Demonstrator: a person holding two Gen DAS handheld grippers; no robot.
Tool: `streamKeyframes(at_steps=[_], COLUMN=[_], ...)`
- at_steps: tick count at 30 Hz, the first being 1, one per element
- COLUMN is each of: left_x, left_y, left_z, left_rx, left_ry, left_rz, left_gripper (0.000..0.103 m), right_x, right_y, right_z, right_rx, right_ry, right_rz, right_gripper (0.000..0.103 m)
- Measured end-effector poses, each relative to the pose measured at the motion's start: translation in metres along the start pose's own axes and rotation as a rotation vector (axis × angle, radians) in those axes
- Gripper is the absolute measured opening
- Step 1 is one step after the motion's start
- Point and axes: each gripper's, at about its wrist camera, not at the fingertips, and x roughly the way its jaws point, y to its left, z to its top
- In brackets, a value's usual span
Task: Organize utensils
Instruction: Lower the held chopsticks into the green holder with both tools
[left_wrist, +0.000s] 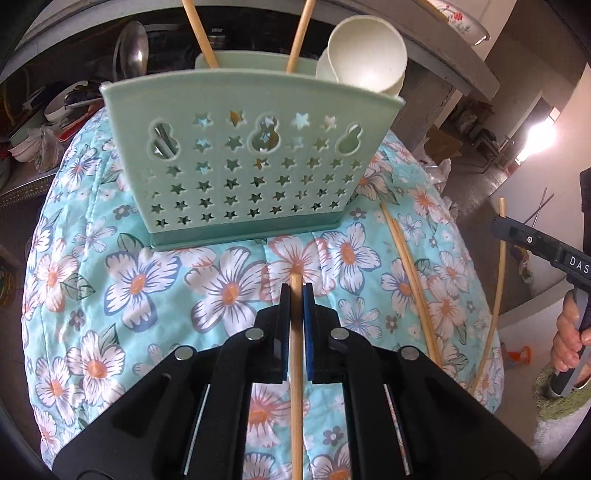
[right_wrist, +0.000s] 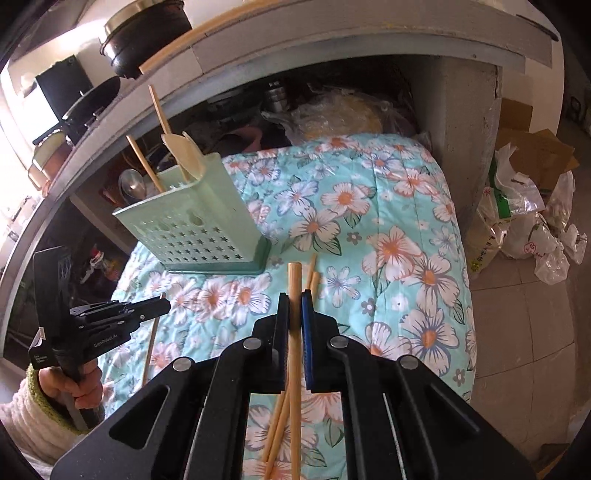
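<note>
Left wrist view: left gripper (left_wrist: 296, 291) closed on bamboo chopstick (left_wrist: 296, 354), stick running down centre frame between pads. Mint star-cut utensil caddy (left_wrist: 251, 162) upper centre on floral quilt (left_wrist: 129, 280), already holding chopsticks and pale spoons (left_wrist: 365, 59). Two loose chopsticks (left_wrist: 410, 273) lie right of centre.

Right wrist view: right gripper (right_wrist: 295, 297) clamped on second chopstick (right_wrist: 294, 332); caddy left of centre. Sticks likely light, stiff, smooth; grip mid-shaft to stop pivoting.

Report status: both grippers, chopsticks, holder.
Left gripper shut on a chopstick. Right gripper shut on another chopstick. Green holder upright, two chopsticks inside; loose pair on quilt. Path clear.
</note>
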Motion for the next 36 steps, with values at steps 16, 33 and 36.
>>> streamKeyframes(at_steps=[16,33,36], left_x=[-0.126,-0.248,-0.241], left_y=[-0.001,0.013,0.019], left_z=[0.019,0.104,0.121], left_rx=[0.016,-0.091,-0.125], left_ry=[-0.216,-0.725,-0.75], left_rz=[-0.044,-0.08,-0.068], left_gripper=[0.006,0.006,0.006], right_x=[-0.083,-0.092,-0.091], right_y=[0.071,0.088,0.085], right_z=[0.024,0.031,0.03], right_rx=[-0.15,-0.167,-0.167], right_ry=[-0.208,-0.254,-0.25], right_rz=[0.093,0.093,0.087], right_gripper=[0.007,0.007,0.007])
